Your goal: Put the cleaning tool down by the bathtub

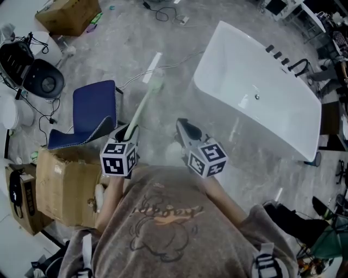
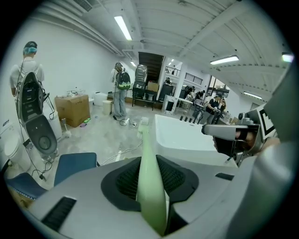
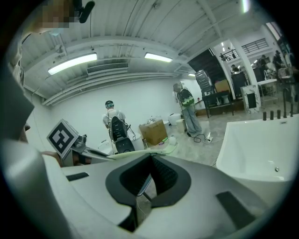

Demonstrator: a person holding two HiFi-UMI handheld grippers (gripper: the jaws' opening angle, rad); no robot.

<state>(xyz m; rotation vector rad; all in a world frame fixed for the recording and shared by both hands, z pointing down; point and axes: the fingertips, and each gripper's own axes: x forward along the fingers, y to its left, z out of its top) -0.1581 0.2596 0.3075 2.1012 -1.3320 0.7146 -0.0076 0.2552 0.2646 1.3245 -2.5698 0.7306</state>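
The cleaning tool is a long pale green brush [image 1: 140, 108] whose head points away over the floor. My left gripper [image 1: 130, 130] is shut on its handle. In the left gripper view the brush [image 2: 148, 158] runs out between the pads of the left gripper [image 2: 149, 186] towards the white bathtub [image 2: 182, 135]. The bathtub [image 1: 239, 65] stands on the floor ahead and to the right. My right gripper [image 1: 182, 126] hovers beside the left one, shut with nothing in it. In the right gripper view the tips of the right gripper [image 3: 150, 161] meet, and the bathtub [image 3: 252, 149] lies to the right.
A blue chair [image 1: 92, 117] stands just left of the brush, and an open cardboard box [image 1: 62, 187] is nearer me. Another box [image 1: 68, 13] and a black device [image 1: 38, 76] are at the far left. Cables [image 1: 163, 11] trail over the floor. People stand in the background [image 2: 122, 88].
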